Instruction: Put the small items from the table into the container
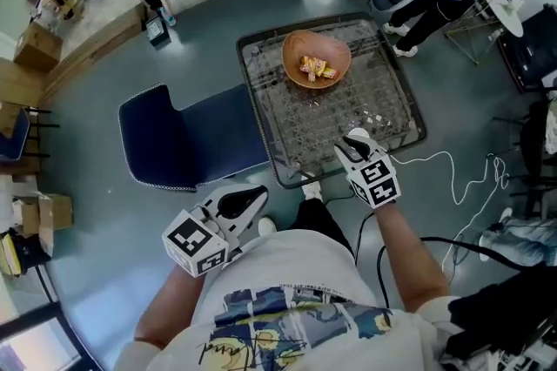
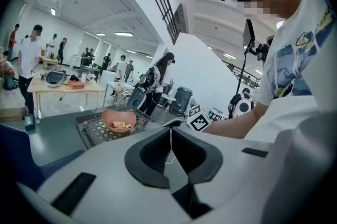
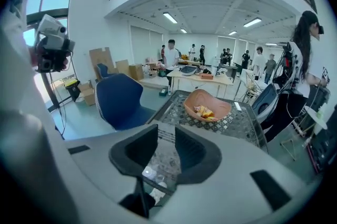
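Right gripper [image 3: 166, 146] spread, empty; left gripper [image 2: 170, 140] pressed together. Terracotta bowl [image 1: 298, 44] holds yellow-orange wrapped snacks [image 1: 317, 68] on mesh table [image 1: 331, 121].

The head view sits above the person's chest and looks steeply down on the mesh worktop [image 1: 348, 112]. The orange bowl [image 1: 316, 57] lies at the worktop's far side, well below the lens.

The left gripper view sits low, back from the worktop [image 2: 92, 132], and faces almost level past its own fingers [image 2: 150, 157]. There the bowl [image 2: 119, 120] is small and far, left of them.

The right gripper view is closer and tilts down along its fingers [image 3: 131, 152] over the worktop [image 3: 242, 124], with the bowl [image 3: 207, 106] ahead, slightly right.

All three views share the bowl and worktop. The left gripper view also catches the marker cube [image 2: 199, 119] of the right gripper [image 1: 355, 140], right of the bowl.
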